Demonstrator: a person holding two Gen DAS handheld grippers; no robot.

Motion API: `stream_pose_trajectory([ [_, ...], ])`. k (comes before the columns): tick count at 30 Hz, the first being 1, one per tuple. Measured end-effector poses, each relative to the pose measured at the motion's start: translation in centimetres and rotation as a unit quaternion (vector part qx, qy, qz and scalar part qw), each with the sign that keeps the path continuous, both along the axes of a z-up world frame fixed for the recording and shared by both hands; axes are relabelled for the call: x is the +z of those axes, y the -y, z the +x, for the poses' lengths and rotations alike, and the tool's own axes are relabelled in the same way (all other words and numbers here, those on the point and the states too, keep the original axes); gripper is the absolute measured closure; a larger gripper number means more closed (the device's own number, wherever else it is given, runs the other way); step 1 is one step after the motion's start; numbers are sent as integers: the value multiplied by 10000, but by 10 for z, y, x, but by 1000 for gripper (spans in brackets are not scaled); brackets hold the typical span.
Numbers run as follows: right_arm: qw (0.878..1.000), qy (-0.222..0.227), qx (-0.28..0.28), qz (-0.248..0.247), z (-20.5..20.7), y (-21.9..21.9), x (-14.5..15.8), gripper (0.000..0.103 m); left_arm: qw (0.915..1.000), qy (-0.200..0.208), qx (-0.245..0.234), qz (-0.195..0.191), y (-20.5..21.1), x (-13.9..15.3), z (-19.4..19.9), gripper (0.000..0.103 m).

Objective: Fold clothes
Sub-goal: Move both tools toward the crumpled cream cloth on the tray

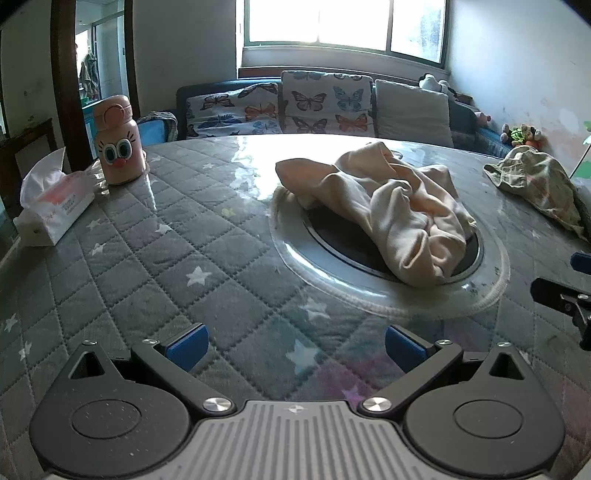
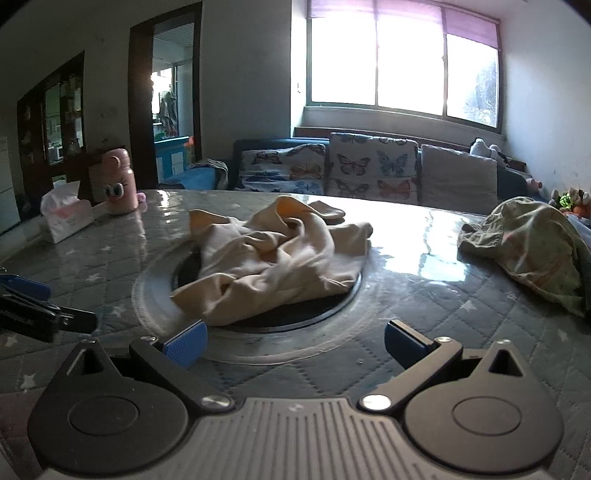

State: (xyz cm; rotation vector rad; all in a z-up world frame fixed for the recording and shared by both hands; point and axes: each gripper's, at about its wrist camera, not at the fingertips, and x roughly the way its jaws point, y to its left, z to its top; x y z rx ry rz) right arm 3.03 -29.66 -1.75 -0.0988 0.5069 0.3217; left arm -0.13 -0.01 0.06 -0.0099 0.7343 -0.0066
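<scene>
Cream garment lay crumpled mid-desk, untouched. Left claw and right claw both gaped, empty. Best pinch near corners, spread flat first.

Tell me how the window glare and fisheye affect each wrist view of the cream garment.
Left wrist view: the blown-out window throws white glare on the glossy table cover behind the crumpled cream garment, which stays sharp; edges bow strongly. Right wrist view: darker, purple-tinted window, glare right of the garment, folds softer.
</scene>
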Motion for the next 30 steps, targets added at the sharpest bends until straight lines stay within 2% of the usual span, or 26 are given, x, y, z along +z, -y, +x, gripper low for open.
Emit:
stream_pose_trajectory([
  [5,9994,64,-27,-342,2,-4,-1,0,9999,140,-52,-14,1,6,-12,0],
  [8,9986,169,50,-491,-23,-22,-1,0,9998,181,-83,-19,1,9,-17,0],
  [17,9990,-332,291,-57,-26,-23,-7,0,9999,17,-165,-4,9,2,-15,0],
  [23,9973,-576,456,54,-23,-26,-11,0,9998,-36,-173,5,11,-1,-11,0],
  [30,9970,-649,414,22,-17,-28,-12,0,9997,-97,-225,14,15,-2,-1,0],
])
